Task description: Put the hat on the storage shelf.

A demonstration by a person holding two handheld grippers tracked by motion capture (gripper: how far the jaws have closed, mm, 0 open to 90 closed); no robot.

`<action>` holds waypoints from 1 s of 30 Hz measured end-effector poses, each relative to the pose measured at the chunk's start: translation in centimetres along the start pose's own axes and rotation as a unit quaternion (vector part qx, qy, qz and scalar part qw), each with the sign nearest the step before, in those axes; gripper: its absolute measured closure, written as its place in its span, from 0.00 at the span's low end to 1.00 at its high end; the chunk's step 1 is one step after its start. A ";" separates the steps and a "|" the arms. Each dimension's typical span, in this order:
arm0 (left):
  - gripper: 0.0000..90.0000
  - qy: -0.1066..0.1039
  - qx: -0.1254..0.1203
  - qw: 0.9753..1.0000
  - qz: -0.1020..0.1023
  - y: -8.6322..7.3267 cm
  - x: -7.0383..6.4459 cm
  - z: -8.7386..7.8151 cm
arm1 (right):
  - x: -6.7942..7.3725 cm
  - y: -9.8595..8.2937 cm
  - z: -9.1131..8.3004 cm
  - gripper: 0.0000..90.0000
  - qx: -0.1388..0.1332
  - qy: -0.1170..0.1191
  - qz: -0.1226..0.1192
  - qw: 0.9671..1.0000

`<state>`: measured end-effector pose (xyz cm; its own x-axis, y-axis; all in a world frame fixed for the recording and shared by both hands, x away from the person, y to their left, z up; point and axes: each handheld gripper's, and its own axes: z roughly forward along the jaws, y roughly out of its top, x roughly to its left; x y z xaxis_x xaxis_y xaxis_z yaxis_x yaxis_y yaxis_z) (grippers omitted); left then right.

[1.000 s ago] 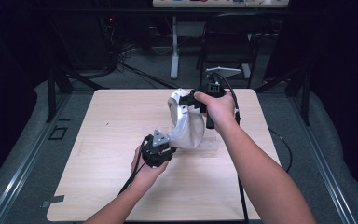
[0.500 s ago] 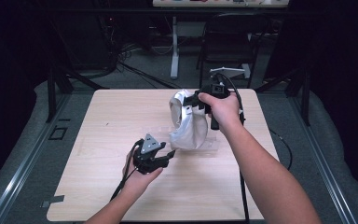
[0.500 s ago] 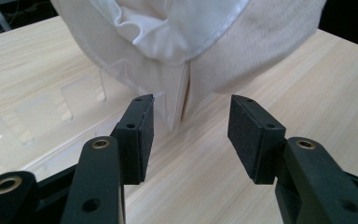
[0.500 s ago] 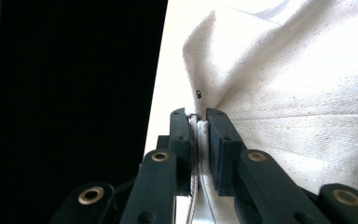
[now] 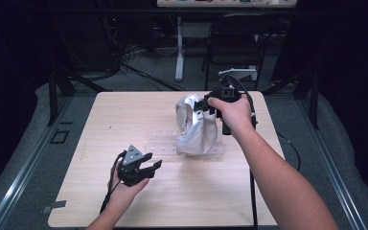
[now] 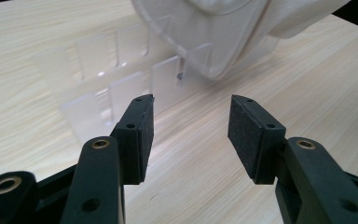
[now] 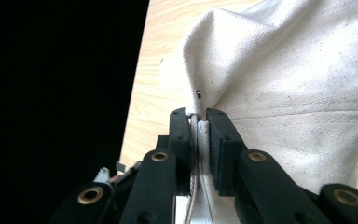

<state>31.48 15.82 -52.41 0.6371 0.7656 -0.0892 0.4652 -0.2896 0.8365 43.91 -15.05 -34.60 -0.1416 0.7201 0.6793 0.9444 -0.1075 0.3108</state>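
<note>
Cream woven canvas bag (image 5: 196,127), seamed rim, centre-right of pale wood-grain table (image 5: 100,124), over clear plastic slotted rack (image 5: 165,143). Right gripper (image 7: 198,122) clamped on rim; left gripper (image 5: 149,165) parted, near-left.

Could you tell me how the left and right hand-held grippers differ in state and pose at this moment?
The left hand-held gripper stands open with nothing between its pads; the right hand-held gripper is shut on the white cloth bag. The left one sits low by the wooden table, apart from the bag; the right one is raised, holding the bag's edge up. Both are black two-jaw tools, each held in one hand.
</note>
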 end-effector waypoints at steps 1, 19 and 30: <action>0.57 0.002 0.000 1.000 -0.002 -0.2 0.3 -0.1 | 0.0 -0.1 -0.1 0.90 -0.002 0.000 -0.004 1.000; 0.56 0.026 0.003 1.000 -0.018 -2.1 2.7 -0.8 | -0.8 -1.2 -2.8 0.84 -0.015 0.033 -0.009 0.999; 0.56 0.032 0.007 0.999 -0.008 -2.2 2.6 -0.5 | -2.6 -2.4 -3.9 0.80 -0.030 0.040 -0.006 0.999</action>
<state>31.79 18.75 -54.21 0.5885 0.8057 -0.0676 0.4848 -0.2847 0.8270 40.89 -19.32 -34.51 -0.1780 0.6653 0.7250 0.9232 -0.1420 0.3570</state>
